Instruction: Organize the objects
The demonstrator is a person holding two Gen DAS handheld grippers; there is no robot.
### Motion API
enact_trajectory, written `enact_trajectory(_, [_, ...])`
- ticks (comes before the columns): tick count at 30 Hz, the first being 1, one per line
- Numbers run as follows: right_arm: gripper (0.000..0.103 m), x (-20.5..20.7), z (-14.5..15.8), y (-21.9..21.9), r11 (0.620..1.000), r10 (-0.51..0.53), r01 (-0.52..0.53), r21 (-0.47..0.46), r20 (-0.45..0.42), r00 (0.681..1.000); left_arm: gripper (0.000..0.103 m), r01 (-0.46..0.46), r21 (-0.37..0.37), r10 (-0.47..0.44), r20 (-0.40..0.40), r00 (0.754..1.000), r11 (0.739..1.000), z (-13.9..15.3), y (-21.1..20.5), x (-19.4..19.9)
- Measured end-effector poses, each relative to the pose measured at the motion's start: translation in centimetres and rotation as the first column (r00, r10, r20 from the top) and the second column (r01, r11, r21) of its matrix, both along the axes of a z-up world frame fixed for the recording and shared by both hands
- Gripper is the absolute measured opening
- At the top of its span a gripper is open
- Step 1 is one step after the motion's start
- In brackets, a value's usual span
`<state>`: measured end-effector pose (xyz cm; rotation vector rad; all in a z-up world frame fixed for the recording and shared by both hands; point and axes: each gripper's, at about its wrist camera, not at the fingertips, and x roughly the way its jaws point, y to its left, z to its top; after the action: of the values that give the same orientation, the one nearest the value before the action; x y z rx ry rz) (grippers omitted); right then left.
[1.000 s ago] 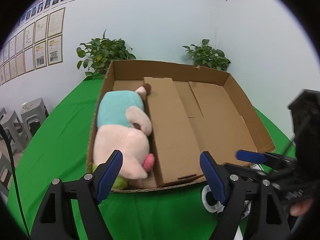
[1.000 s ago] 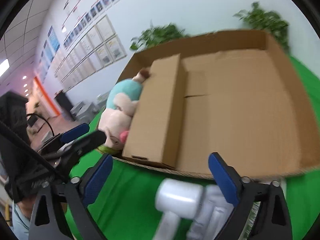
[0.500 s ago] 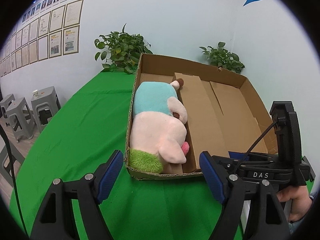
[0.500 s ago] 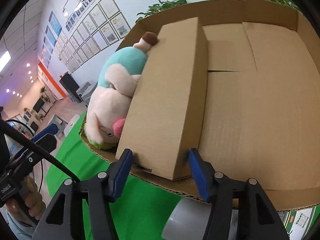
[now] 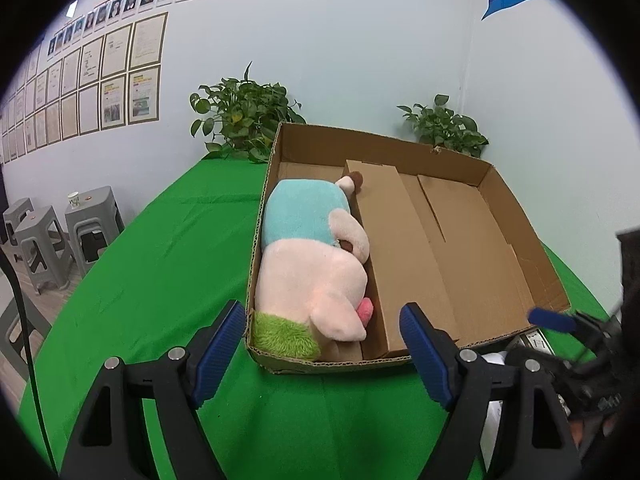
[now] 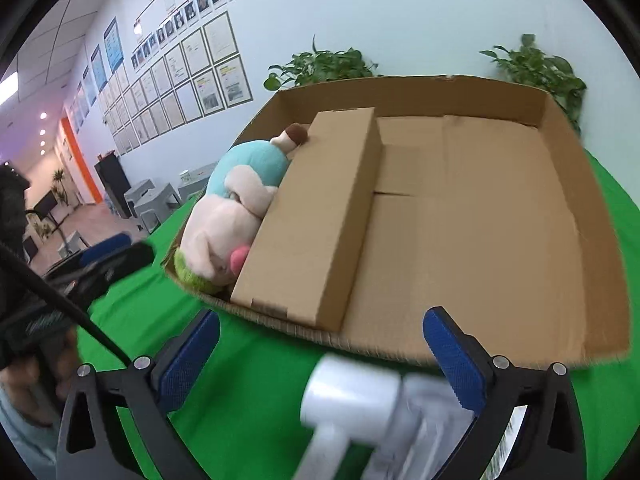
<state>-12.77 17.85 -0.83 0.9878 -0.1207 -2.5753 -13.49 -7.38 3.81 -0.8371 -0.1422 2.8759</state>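
Tools spread above green table [image 5: 160, 264].
Ahead of left tool [image 5: 324, 344], plush toy [image 5: 312, 264] lies in cardboard tray [image 5: 516, 216]; right tool [image 6: 320, 354] empty.

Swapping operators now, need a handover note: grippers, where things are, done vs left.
Left gripper: open, empty, in front of the cardboard tray's near left corner.
Right gripper: open, empty, over a blurred white object on the green table, outside the tray's near wall.
Done: plush toy lies along the tray's left wall; long cardboard box lies beside it, touching.
Left: the tray's right half is bare; the white object, and some items by the tray's right corner, too unclear to name, probably go in next.
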Motion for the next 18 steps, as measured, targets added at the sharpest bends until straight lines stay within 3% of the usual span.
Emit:
enact_trajectory(5, [0.103, 5.4, -1.1, 2.0, 0.999, 0.032, -0.032, -0.03, 0.016, 0.999, 0.079, 0.047, 0.015, -0.047, 0.015, 0.999, 0.999, -0.3, 1.3, -0.1])
enact_trajectory(9, [0.102, 8.8, -3.6, 1.6, 0.997, 0.082, -0.082, -0.002, 0.069, 0.994, 0.079, 0.126, 0.052, -0.13, 0.073, 0.989, 0.991, -1.6, 3.1, -0.4])
enact_trajectory(13, [0.098, 9.9, -6.0, 0.9, 0.996, 0.089, -0.091, 0.017, 0.124, 0.988, 0.079, 0.229, 0.118, -0.247, 0.164, 0.955, 0.966, -3.5, 5.1, -1.0])
enact_trajectory(18, [0.079, 9.7, -7.3, 1.2, 0.999, 0.043, -0.046, 0.01, 0.177, 0.983, 0.079, 0.292, 0.204, -0.338, 0.246, 0.908, 0.934, -5.7, 6.3, -1.6])
